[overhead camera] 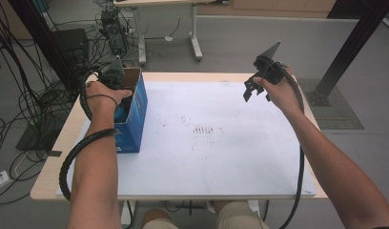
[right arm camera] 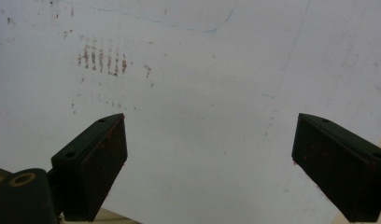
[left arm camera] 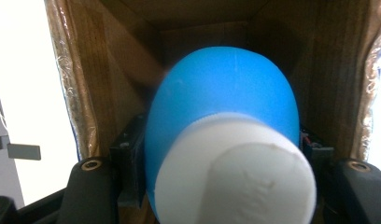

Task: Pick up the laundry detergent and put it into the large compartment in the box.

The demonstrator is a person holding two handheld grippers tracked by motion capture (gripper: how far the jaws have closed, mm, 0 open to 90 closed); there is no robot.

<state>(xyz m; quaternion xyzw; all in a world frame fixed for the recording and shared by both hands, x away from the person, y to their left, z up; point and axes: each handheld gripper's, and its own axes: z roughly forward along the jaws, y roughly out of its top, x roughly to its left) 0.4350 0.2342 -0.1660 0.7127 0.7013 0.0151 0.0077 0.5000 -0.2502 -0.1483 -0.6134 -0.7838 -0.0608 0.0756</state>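
Observation:
A blue cardboard box (overhead camera: pixel 135 114) stands open-topped on the left side of the white mat (overhead camera: pixel 216 138). My left gripper (overhead camera: pixel 117 83) reaches down into it. In the left gripper view, its jaws are shut on a rounded blue object (left arm camera: pixel 221 88) with a white cap (left arm camera: pixel 235 177) that points at the camera, between the brown inner walls of the box (left arm camera: pixel 109 70). My right gripper (overhead camera: pixel 257 94) hovers over the far right of the mat. Its black pads (right arm camera: pixel 97 163) stand wide apart, with bare mat (right arm camera: pixel 202 70) between them.
The mat covers most of a wooden table (overhead camera: pixel 54 167) and has faint brown marks (overhead camera: pixel 202 130) near its middle. Cables (overhead camera: pixel 21 100) and black equipment lie on the floor at the left. A second table's leg (overhead camera: pixel 196 43) stands behind, and a black frame post (overhead camera: pixel 350 47) at the right.

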